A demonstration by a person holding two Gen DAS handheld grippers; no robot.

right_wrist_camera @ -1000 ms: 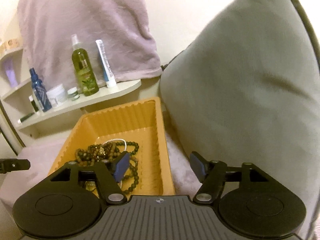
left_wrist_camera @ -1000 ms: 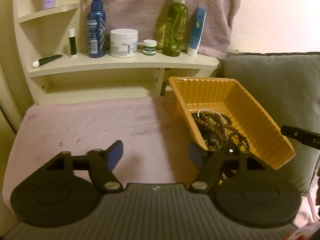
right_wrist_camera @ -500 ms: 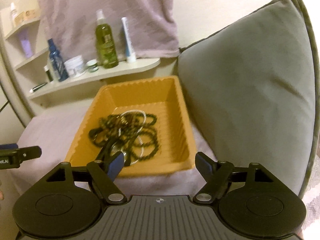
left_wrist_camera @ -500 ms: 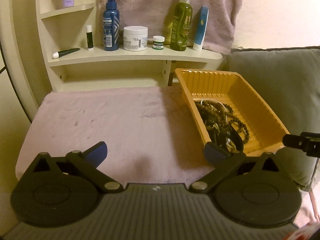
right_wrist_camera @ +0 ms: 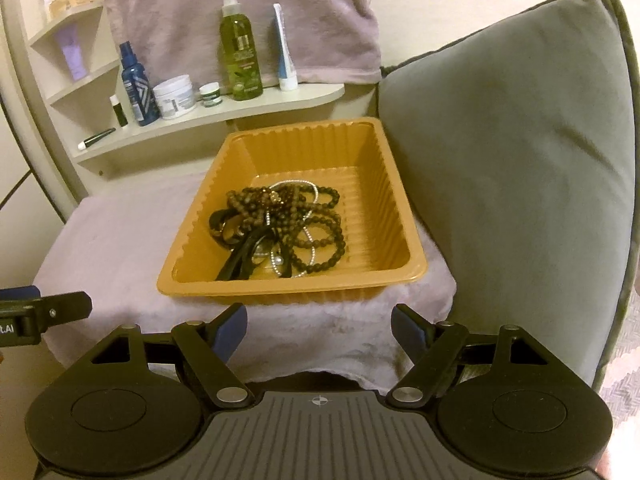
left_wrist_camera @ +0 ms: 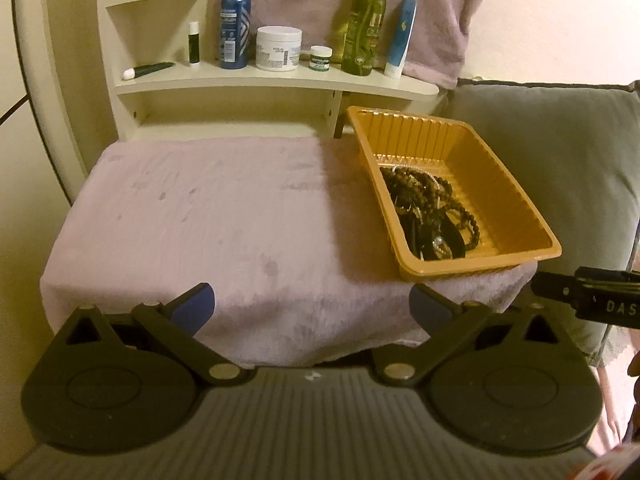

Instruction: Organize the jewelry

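An orange ribbed plastic tray sits at the right end of a pink fuzzy cloth-covered surface. In it lies a tangled pile of jewelry: dark beaded bracelets, a silver chain, black bands. My left gripper is open and empty, in front of the surface's near edge, left of the tray. My right gripper is open and empty, just before the tray's near rim.
A cream shelf behind holds a blue spray bottle, a white jar, a green bottle and tubes. A grey cushion stands right of the tray. A pink towel hangs behind.
Both grippers have pulled back from the tray toward the near edge. The left gripper's jaws have opened wider. The jewelry stays in the tray.
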